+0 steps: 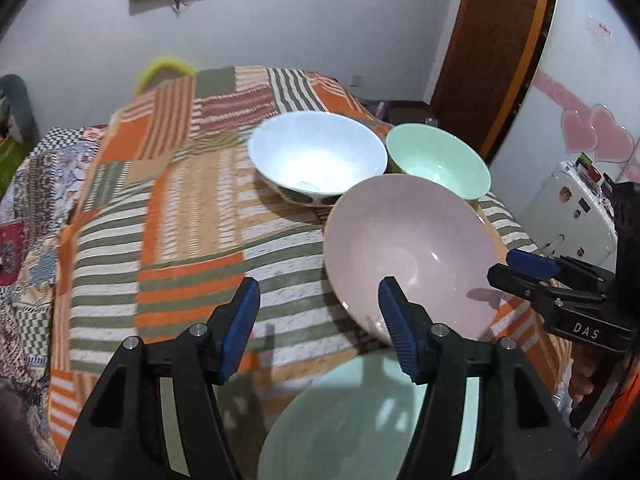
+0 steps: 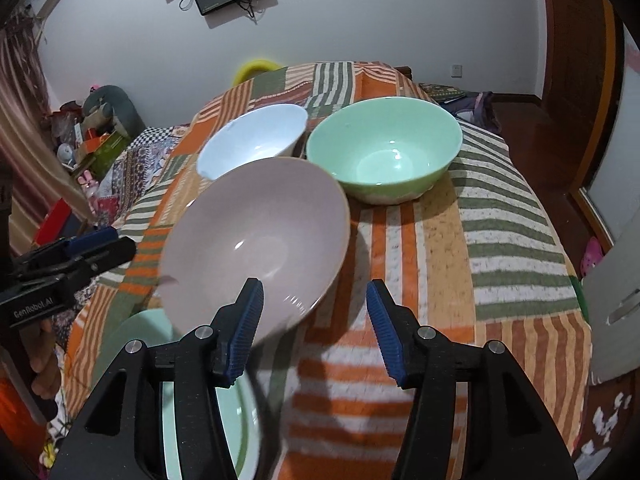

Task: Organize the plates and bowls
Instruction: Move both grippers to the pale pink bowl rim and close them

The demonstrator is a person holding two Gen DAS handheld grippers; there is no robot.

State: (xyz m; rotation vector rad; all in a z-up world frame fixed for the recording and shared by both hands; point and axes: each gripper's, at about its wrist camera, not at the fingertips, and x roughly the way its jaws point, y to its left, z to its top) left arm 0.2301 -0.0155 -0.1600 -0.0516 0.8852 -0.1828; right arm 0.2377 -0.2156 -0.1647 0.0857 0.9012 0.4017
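A striped patchwork bedspread in orange, green and white covers the bed that carries all the dishes.

In the left wrist view, the left hand-held gripper hangs over bare cloth toward the left of the dishes, its blue ribbed pads about half apart with nothing between them. Its right finger overlaps the near rim of the wide, shallow pink ceramic bowl, but the pads do not press on it. That pink bowl sits tilted, its near edge over the far edge of the pale green round plate lying at the bottom of the picture. Behind it, the white ceramic bowl with a dark-patterned outside stands upright, and just to its right, touching or nearly so, stands the mint green ceramic bowl. At the right edge the right hand-held gripper reaches in beside the pink bowl, clear of it.

In the right wrist view, the left tool shows at the far left edge, with fingers of a hand below it. The right hand-held gripper's pads stand moderately apart and empty; the left pad overlaps the pink bowl's near rim, the right pad is over the bedspread. The green plate shows partly under the pink bowl at the lower left. The white bowl stands behind, the mint green bowl to its right.
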